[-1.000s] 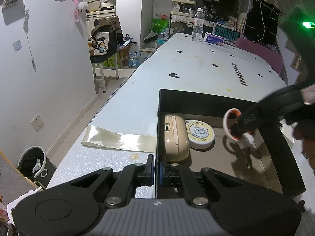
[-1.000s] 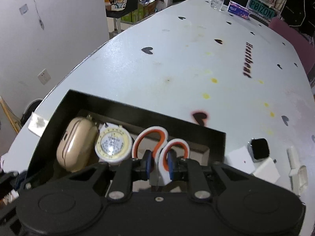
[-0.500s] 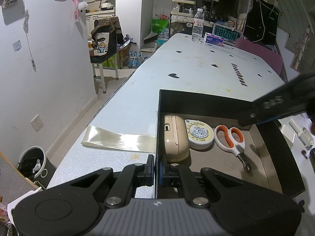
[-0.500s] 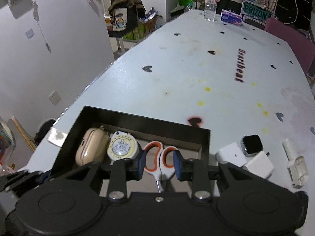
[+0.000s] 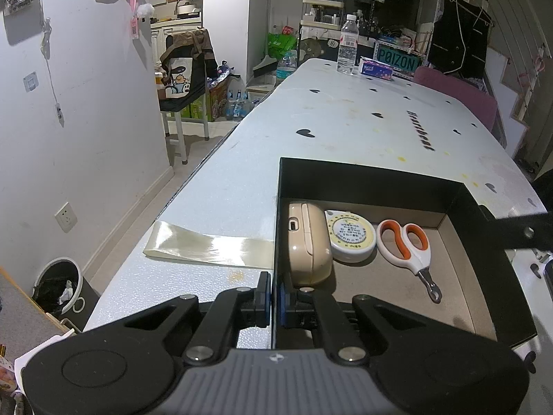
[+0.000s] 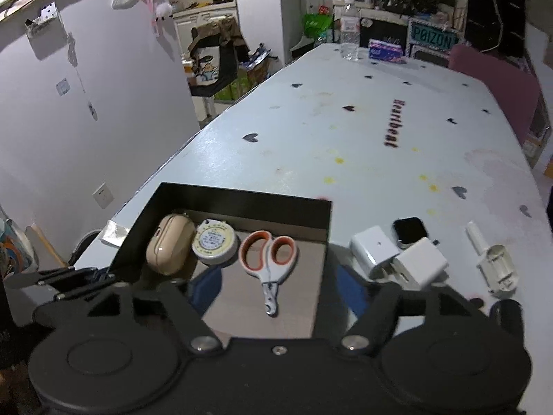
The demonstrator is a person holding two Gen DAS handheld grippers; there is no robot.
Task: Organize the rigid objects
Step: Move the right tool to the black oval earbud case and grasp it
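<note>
Three items are laid side by side along the far wall of the black box (image 6: 242,200), which is set at the near left corner of the table (image 6: 345,138): a beige case (image 6: 169,243), a round tape measure (image 6: 215,242) and orange-handled scissors (image 6: 268,259). The box's near left wall is pinched by the closed left gripper (image 5: 273,299), apparently to steady it. The right gripper (image 6: 276,288), its jaws just opened wide and nothing between them, is held above the scissors; two white chargers (image 6: 397,257), a watch (image 6: 409,231) and a white holder (image 6: 494,263) remain on the table beside the box's right wall.

Water bottle (image 5: 346,44) and tissue pack (image 5: 375,68) at table's (image 5: 345,117) far end.
</note>
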